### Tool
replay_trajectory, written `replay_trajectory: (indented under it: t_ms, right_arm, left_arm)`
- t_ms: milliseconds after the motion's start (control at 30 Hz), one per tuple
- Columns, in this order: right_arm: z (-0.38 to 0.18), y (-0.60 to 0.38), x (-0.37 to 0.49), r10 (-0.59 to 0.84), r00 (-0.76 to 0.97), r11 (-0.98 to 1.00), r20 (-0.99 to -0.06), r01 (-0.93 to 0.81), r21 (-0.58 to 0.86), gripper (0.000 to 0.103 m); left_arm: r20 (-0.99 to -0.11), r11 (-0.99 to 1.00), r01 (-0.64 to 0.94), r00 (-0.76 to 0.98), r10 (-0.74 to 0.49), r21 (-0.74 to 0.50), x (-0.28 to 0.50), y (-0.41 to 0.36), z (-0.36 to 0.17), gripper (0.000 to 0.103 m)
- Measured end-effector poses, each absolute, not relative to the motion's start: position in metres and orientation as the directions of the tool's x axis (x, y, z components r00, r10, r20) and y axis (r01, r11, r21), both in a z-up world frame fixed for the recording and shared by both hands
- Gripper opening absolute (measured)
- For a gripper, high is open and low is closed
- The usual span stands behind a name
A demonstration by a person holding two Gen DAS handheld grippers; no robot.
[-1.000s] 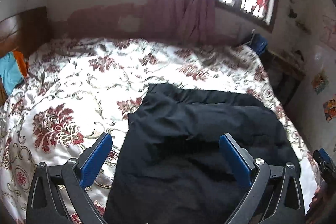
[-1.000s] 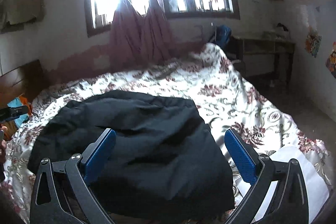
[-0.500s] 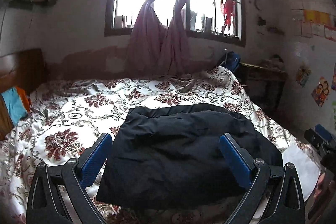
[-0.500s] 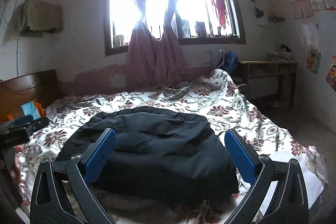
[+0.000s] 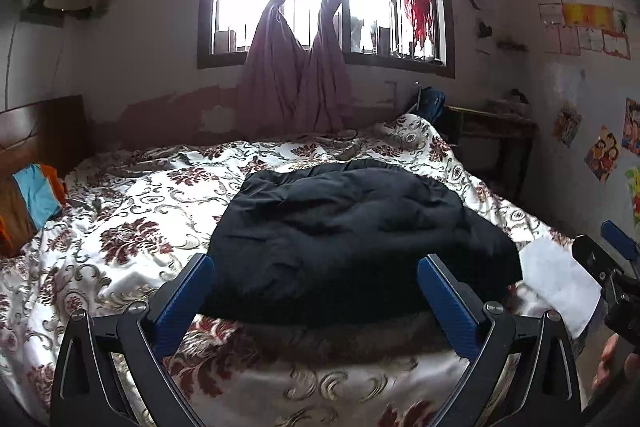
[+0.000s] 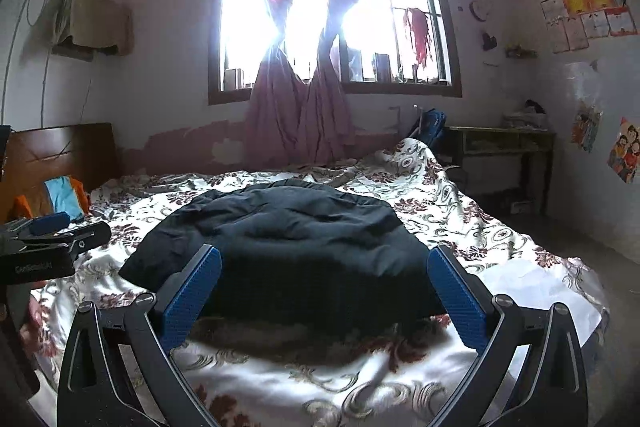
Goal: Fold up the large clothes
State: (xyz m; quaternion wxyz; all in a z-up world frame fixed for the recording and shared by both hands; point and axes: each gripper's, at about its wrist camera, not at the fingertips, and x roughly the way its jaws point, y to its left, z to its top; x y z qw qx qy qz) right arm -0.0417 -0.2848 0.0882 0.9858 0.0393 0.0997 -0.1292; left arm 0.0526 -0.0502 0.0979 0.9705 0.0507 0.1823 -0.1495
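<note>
A large black garment [image 5: 352,231] lies folded into a thick rectangle on the bed's flowered cover [image 5: 132,227]; it also shows in the right wrist view [image 6: 296,239]. My left gripper [image 5: 316,291] is open and empty, held back from the garment's near edge, above the bed's front edge. My right gripper [image 6: 326,287] is open and empty, likewise short of the garment. Each gripper shows at the edge of the other's view: the right gripper [image 5: 612,259], the left gripper [image 6: 48,243].
A wooden headboard [image 5: 44,135] with blue and orange cloth [image 5: 36,199] stands at the left. A window with tied pink curtains [image 5: 304,59] is behind the bed. A desk [image 6: 504,147] stands at the right wall. A white sheet corner [image 5: 556,279] hangs at the bed's right.
Both grippers have pulled back from over the garment and tilted up, so the window and walls fill more of the views. The garment lies still.
</note>
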Motion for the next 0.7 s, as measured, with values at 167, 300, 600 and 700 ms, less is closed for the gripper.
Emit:
replay_trajectory:
  t_ms: [167,300,600,700]
  right_arm:
    - [0.074,-0.277,-0.052,-0.251,0.947,0.964,-0.202,0.264,0.039,0.101]
    - [0.066,-0.278,-0.056,-0.251,0.944,0.963,-0.212,0.266,0.042,0.101]
    - [0.054,-0.277,-0.058,-0.259,0.935,0.962,-0.243,0.271,0.019,0.101]
    - [0.046,-0.276,-0.059,-0.272,0.927,0.958,-0.258,0.287,0.019,0.101]
  left_arm:
    - [-0.386,0.955,0.297,0.884,-0.265,0.024,0.040,-0.037,0.083,0.103]
    - [-0.388,0.958,0.286,0.885,-0.257,0.018,0.031,-0.031,0.071,0.103]
    - [-0.398,0.959,0.283,0.883,-0.248,0.030,0.017,-0.026,0.051,0.103]
    - [-0.397,0.957,0.285,0.885,-0.244,0.047,0.013,-0.027,0.047,0.103]
